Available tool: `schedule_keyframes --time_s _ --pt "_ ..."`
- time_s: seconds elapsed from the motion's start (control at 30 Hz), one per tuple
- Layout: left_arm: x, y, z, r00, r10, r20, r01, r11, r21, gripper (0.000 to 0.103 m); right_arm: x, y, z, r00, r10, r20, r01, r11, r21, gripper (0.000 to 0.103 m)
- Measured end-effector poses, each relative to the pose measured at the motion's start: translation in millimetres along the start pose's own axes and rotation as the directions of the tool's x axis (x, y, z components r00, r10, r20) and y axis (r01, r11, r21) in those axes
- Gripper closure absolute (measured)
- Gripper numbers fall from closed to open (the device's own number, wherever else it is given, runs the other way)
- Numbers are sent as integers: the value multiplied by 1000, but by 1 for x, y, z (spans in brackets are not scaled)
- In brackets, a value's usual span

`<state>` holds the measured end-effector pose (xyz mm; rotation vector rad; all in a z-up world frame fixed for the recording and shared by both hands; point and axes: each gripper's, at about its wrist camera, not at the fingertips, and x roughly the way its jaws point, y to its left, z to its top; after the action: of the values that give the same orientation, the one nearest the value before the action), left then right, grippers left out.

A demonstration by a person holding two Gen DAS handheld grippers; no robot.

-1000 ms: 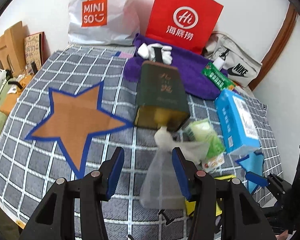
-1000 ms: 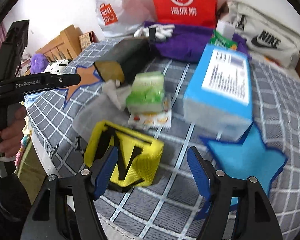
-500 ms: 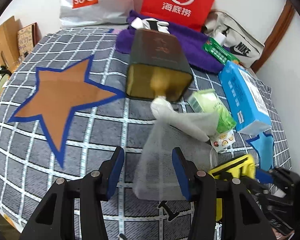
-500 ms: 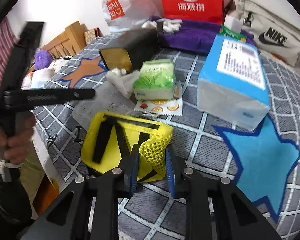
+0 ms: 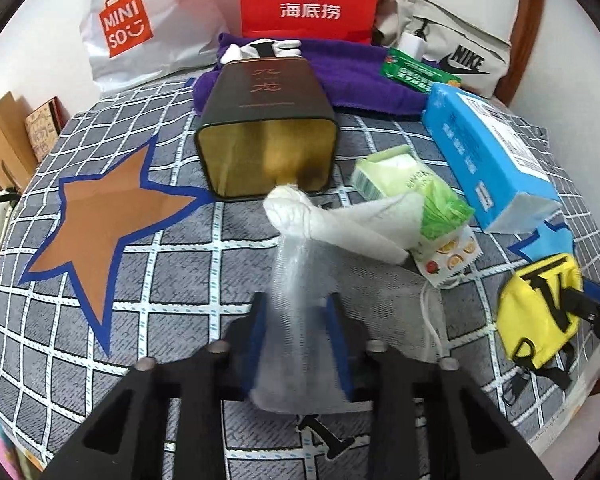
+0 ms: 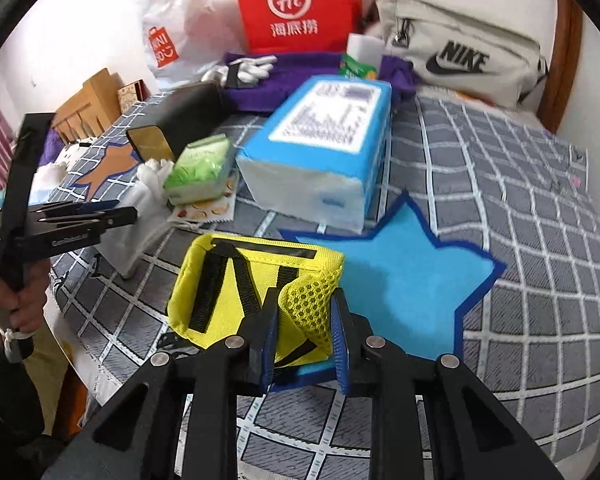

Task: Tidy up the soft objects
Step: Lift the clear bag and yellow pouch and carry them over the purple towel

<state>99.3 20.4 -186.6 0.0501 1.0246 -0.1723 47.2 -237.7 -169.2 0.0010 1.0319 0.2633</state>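
Over the checked bedspread [image 5: 148, 276], my left tongs [image 5: 298, 344] have just been closing; a second ago they stood wide around the sheer mesh pouch [image 5: 300, 320], and now both blue pads pinch its gathered middle. The pouch's far end reaches the white cloth [image 5: 340, 220] lying before the dark tin [image 5: 266, 136], beside the brown star [image 5: 100, 224]. My right tongs [image 6: 306, 332] were open over the yellow bag [image 6: 236, 288] a second ago; now they are clamped on its netted corner. The bag has come off its earlier spot beside the green packet [image 6: 200, 168] and now lies partly over the blue star's [image 6: 400, 280] edge, near the blue tissue pack [image 6: 324, 152].
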Motion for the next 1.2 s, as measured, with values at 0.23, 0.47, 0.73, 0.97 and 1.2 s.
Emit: schedule_keyframes --time_s 0.23,0.47,0.73,0.97,1.2 --pt "-10 11 -6 998 -55 8 55 997 -44 95 16 1 -3 1000 28 -4 -28 999 34 65" --pt "-32 20 -5 994 -92 55 97 992 -78 95 2 -2 -4 997 61 41 -63 997 38 77" --pt "-56 21 3 992 -78 98 87 992 -88 95 -26 6 6 992 81 101 -83 996 15 81" --pt "-72 23 15 988 -83 127 95 991 -95 95 -47 7 22 985 100 143 -103 995 13 81" --pt "-94 23 31 979 -104 176 122 988 -95 95 -61 1 43 980 97 174 -102 994 23 81"
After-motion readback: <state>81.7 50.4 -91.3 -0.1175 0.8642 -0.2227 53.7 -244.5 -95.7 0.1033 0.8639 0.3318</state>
